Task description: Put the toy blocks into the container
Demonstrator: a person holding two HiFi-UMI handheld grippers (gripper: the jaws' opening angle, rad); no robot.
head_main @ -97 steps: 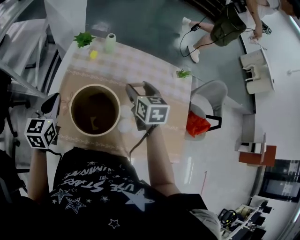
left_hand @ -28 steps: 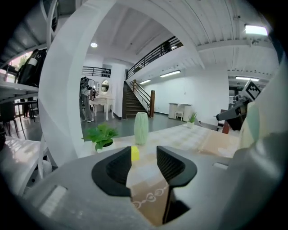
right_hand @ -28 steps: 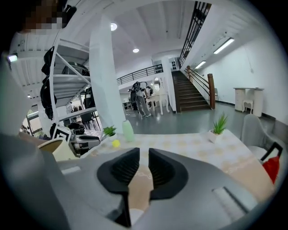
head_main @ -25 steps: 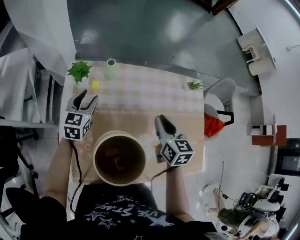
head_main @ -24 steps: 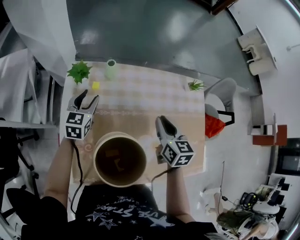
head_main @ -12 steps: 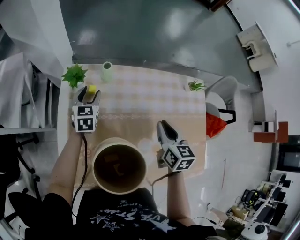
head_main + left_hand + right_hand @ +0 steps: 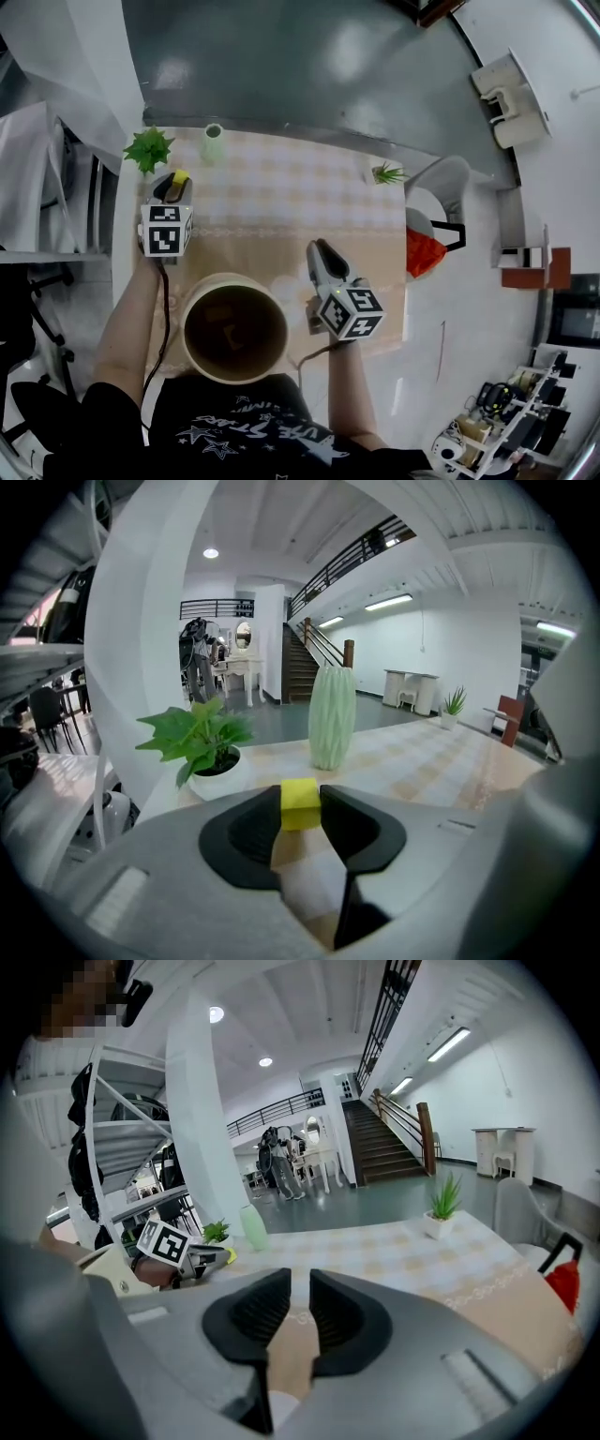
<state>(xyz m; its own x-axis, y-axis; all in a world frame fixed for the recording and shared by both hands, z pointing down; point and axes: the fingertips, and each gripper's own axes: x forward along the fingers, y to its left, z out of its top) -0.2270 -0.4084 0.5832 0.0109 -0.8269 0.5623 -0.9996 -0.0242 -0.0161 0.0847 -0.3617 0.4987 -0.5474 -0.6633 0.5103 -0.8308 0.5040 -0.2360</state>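
A small yellow block [image 7: 180, 176] [image 7: 300, 804] lies at the table's far left, by a potted plant. My left gripper [image 7: 175, 184] [image 7: 300, 797] has its jaws closing round the block, and both pads touch its sides. The round tan container [image 7: 190, 307] stands at the near edge between my arms, with dim block shapes inside. Right of the container my right gripper [image 7: 317, 249] [image 7: 300, 1288] hovers over the table. Its jaws are a narrow gap apart with nothing between them. The right gripper view also shows the left gripper [image 7: 202, 1255] far off to the left.
A leafy potted plant [image 7: 148, 148] [image 7: 197, 738] and a pale green vase [image 7: 213, 141] [image 7: 333, 714] stand just behind the block. A small plant [image 7: 386, 173] [image 7: 439, 1206] sits at the far right corner. A chair with a red bag [image 7: 422, 253] is beside the table's right edge.
The left gripper has moved forward to the yellow block and its jaws have come in onto it. The right gripper and the container have hardly moved.
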